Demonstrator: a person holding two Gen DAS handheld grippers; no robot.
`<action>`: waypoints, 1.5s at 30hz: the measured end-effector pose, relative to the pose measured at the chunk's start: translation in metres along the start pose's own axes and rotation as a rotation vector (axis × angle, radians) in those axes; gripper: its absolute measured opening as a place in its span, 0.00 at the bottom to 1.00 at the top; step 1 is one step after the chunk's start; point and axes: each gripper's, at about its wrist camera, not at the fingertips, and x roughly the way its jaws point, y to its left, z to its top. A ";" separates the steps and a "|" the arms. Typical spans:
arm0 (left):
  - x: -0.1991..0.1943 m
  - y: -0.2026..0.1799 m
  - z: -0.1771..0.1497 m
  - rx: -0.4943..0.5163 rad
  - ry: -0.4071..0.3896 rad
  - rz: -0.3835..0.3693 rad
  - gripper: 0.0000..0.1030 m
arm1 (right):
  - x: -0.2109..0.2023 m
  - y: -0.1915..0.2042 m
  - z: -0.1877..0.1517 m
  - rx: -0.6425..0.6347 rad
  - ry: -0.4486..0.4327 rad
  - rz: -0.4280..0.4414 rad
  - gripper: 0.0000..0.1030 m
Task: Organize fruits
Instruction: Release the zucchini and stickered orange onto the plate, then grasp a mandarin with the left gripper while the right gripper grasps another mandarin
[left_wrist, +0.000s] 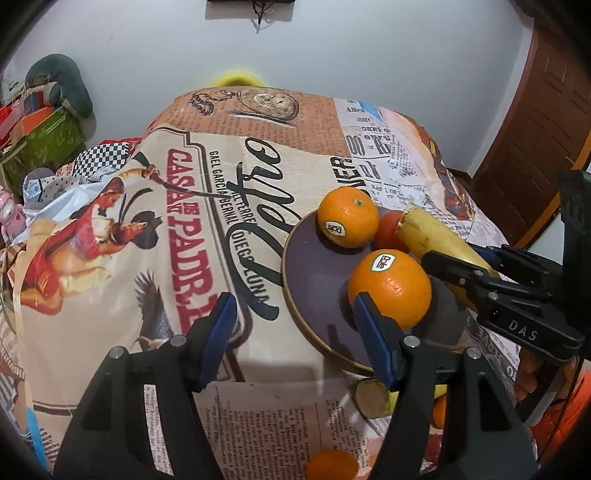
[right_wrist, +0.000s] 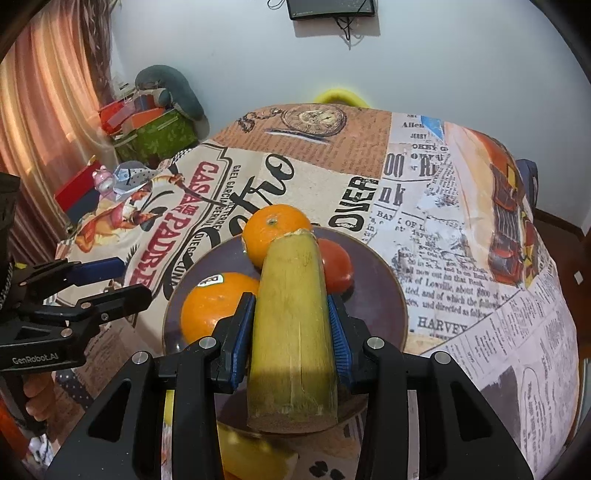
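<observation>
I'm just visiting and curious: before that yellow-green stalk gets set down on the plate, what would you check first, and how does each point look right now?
1. Right hand-held gripper clamped on the yellow-green stalk: ok.
2. Stalk over the purple plate: ok.
3. Bare plate space right of the tomato: ok.
4. Left hand-held gripper empty, jaws apart: ok.
5. Front orange clear of the stalk: cannot tell.

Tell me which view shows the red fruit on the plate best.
The right wrist view: the red fruit shows its rounded side beside the yellow stalk. In the left wrist view, only a sliver shows behind the orange.
</observation>
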 end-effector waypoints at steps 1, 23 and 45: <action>0.000 0.001 0.000 0.000 0.000 0.002 0.63 | 0.001 -0.002 0.001 0.007 0.002 0.014 0.35; -0.023 -0.001 -0.004 -0.002 -0.018 0.011 0.63 | -0.027 0.008 0.001 -0.009 -0.001 -0.057 0.48; -0.090 -0.019 -0.040 0.036 -0.029 0.004 0.66 | -0.095 0.049 -0.041 -0.005 -0.073 -0.114 0.59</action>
